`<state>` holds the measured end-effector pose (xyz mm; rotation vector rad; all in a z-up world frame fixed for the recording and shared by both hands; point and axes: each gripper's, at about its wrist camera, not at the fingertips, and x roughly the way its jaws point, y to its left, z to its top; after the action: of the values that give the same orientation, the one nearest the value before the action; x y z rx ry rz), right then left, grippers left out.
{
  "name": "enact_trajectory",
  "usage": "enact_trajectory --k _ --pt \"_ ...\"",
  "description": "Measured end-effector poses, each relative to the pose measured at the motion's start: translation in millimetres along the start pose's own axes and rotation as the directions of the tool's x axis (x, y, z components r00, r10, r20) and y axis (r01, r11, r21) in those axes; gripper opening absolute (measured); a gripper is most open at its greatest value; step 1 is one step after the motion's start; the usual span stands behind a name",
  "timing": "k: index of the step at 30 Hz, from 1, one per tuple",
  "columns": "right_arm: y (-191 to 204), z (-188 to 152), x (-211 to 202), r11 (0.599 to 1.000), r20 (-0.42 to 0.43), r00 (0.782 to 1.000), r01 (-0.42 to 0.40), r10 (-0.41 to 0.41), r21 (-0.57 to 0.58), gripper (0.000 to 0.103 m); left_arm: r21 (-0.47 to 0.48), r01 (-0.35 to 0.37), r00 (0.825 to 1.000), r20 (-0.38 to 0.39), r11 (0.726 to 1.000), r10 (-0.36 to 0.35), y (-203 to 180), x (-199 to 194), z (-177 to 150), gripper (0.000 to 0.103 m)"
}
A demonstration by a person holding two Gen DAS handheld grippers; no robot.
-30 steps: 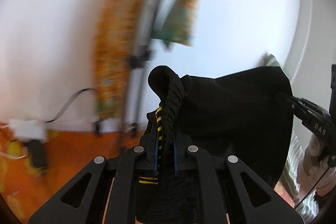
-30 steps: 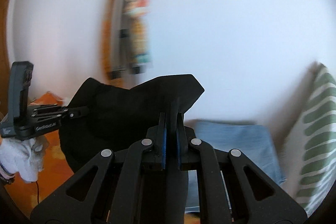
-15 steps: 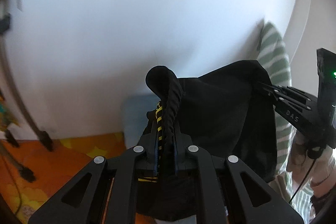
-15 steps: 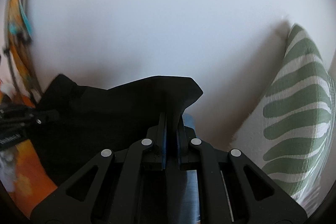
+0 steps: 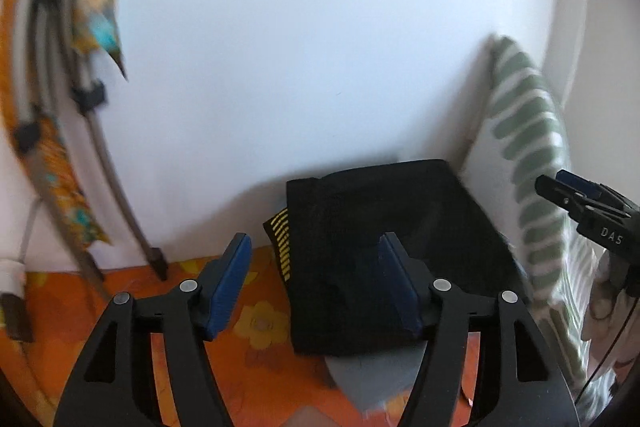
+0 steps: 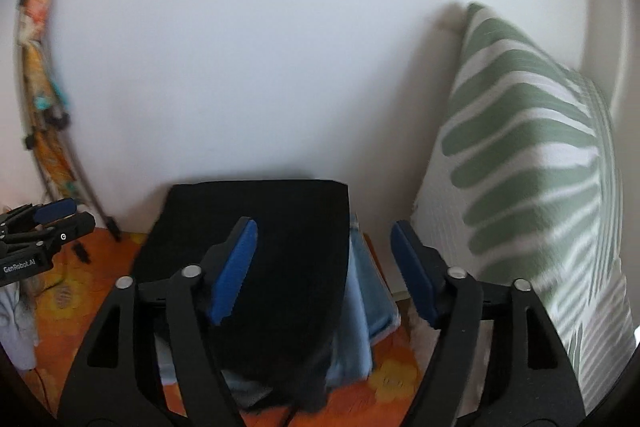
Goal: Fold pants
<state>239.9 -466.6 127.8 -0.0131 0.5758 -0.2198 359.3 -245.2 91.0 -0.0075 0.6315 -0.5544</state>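
The folded black pants (image 5: 384,239) with a yellow striped mark lie on a stack of folded blue and grey clothes against the white wall; they also show in the right wrist view (image 6: 264,251). My left gripper (image 5: 314,283) is open and empty just in front of the stack. My right gripper (image 6: 324,267) is open and empty over the stack's right side. Each gripper shows at the edge of the other's view.
A green-striped white pillow (image 6: 532,187) leans on the wall right of the stack. An orange flowered cover (image 5: 256,327) lies underneath. A folded metal frame with orange fabric (image 5: 60,131) leans on the wall at left.
Both grippers were shut on the black pants held up in the air. Now the pants lie folded on the stack and both grippers have opened and let go.
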Motion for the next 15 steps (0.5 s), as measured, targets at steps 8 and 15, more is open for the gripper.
enact_trajectory --k 8,15 --pt "25.8 -40.4 -111.0 0.995 0.082 0.993 0.073 -0.079 0.07 0.088 0.113 0.037 0.998 0.051 0.993 -0.043 -42.7 -99.5 -36.3 0.072" --pt "39.9 -71.9 -170.1 0.986 0.113 0.982 0.14 -0.15 0.094 0.096 0.131 0.074 0.996 0.047 0.989 -0.08 -62.3 -156.9 -69.3 0.081"
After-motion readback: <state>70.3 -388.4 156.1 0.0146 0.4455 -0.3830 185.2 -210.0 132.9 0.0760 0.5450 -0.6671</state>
